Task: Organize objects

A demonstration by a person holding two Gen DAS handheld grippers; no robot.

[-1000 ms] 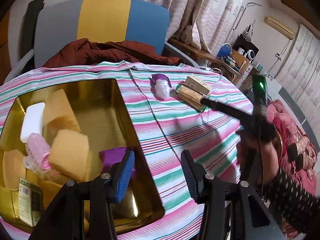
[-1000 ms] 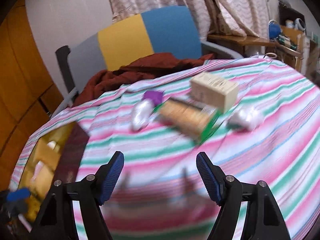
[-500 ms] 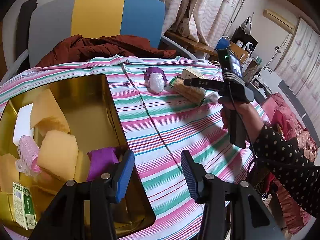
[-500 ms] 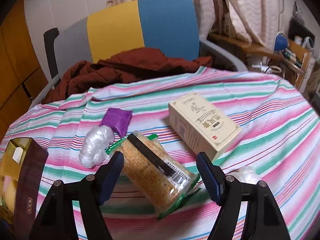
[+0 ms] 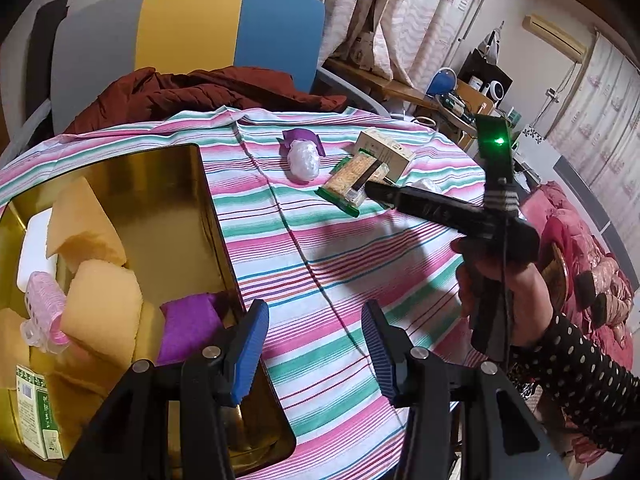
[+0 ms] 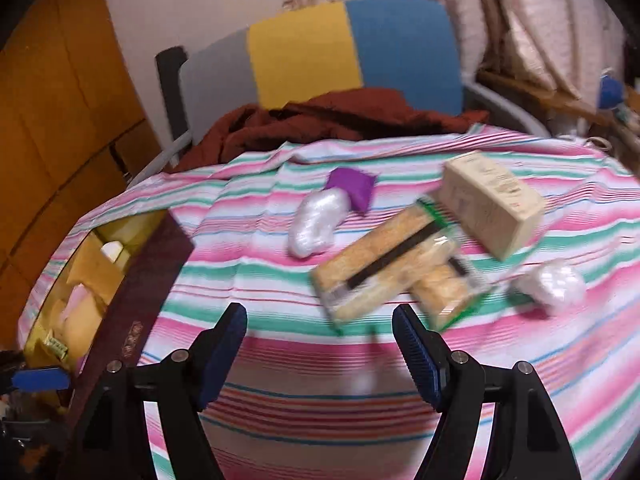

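Note:
A gold tin at the table's left holds yellow sponges, a pink hair roller, a purple pouch and a small green box. My left gripper is open and empty at the tin's right rim. On the striped cloth lie a cracker pack, a beige box, a white plastic wad, a purple pouch and a second white wad. My right gripper is open and empty just short of the cracker pack; it also shows in the left wrist view.
A chair with a dark red garment stands behind the table. A cluttered desk and curtains are at the back right. The tin's dark outer wall is at the left in the right wrist view.
The right gripper has pulled back a little and turned, so the cracker pack sits farther off and the view is blurred. The left gripper has barely moved.

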